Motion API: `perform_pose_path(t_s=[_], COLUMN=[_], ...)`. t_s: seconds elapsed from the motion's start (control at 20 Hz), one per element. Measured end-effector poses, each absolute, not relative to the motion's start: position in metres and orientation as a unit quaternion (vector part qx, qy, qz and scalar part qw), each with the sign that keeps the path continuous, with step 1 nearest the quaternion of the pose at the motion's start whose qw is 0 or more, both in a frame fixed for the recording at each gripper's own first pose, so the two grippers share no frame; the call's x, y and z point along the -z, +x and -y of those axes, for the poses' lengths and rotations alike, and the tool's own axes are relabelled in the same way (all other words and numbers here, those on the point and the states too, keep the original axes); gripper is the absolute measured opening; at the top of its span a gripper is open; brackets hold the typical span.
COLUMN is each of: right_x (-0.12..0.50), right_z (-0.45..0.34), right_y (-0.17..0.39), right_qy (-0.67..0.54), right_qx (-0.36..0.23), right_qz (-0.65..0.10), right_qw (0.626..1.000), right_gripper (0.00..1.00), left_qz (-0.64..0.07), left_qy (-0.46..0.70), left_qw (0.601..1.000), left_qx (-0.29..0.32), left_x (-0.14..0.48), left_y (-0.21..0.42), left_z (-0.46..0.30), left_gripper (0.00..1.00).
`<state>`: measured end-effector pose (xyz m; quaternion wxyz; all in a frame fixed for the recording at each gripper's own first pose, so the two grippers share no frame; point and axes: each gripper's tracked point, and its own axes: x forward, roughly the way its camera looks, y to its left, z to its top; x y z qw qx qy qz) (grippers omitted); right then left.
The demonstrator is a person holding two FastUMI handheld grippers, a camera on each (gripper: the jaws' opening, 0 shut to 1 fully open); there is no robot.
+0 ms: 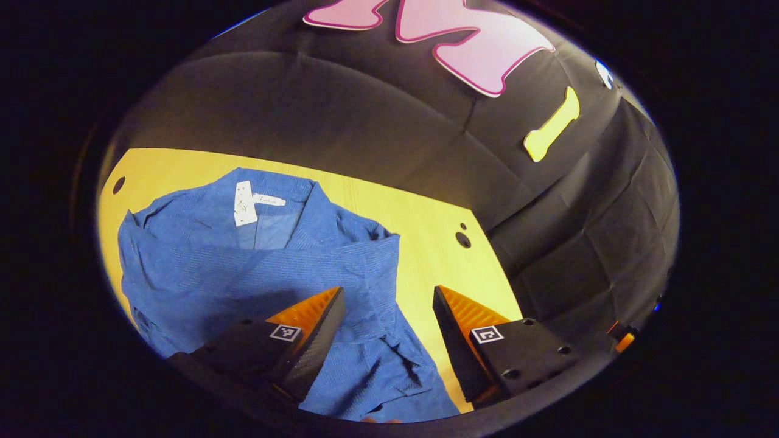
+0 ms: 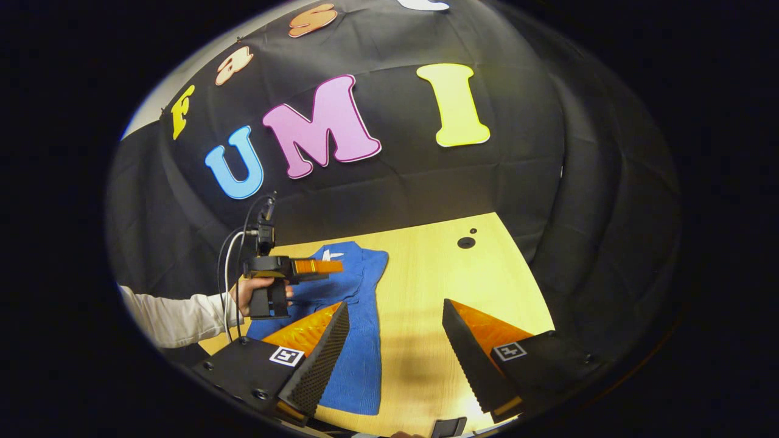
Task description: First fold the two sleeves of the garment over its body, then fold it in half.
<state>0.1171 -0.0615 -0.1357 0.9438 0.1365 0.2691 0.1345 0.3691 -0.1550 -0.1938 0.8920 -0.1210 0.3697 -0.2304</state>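
Observation:
A blue garment (image 1: 243,267) lies on the yellow table (image 1: 426,225), its collar with a white label (image 1: 244,204) at the far end. A flap of cloth lies folded over its body with creases. My left gripper (image 1: 388,298) hangs open above the garment's right edge, nothing between its fingers. In the right gripper view the garment (image 2: 359,340) looks like a narrow blue strip. My right gripper (image 2: 395,307) stands open above the strip's right edge and bare wood. The left gripper (image 2: 316,266), held by a hand (image 2: 243,292), hovers over the collar end.
Two dark holes (image 2: 466,242) sit in the table's far right corner, also visible as holes (image 1: 462,239) in the left gripper view. Black cloth walls close the table at the back and right. A white sleeve (image 2: 176,316) reaches in from the left.

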Motion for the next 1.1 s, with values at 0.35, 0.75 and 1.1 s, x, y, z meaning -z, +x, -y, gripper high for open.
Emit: perform_pose_path(t_s=[0.35,0.75,1.1], right_x=[0.226,0.335,0.365], right_z=[0.013,-0.045,-0.047], right_y=[0.092,0.026,0.011], right_qy=[0.154,0.128,0.105], right_qx=[-0.15,-0.158,-0.104], right_qz=[-0.392,-0.605,-0.668], right_qw=[0.894,0.77,0.729], right_gripper=[0.97,0.99,1.0], left_qz=[-0.416,-0.583,-0.667], left_qy=[-0.018,-0.065,-0.045], left_qw=[0.903,0.808,0.739], left_qx=[0.101,-0.059,-0.085], left_x=[0.196,0.258,0.295], left_y=[0.252,0.06,0.039], left_z=[0.02,-0.143,-0.174], left_gripper=[0.85,0.85,0.86])
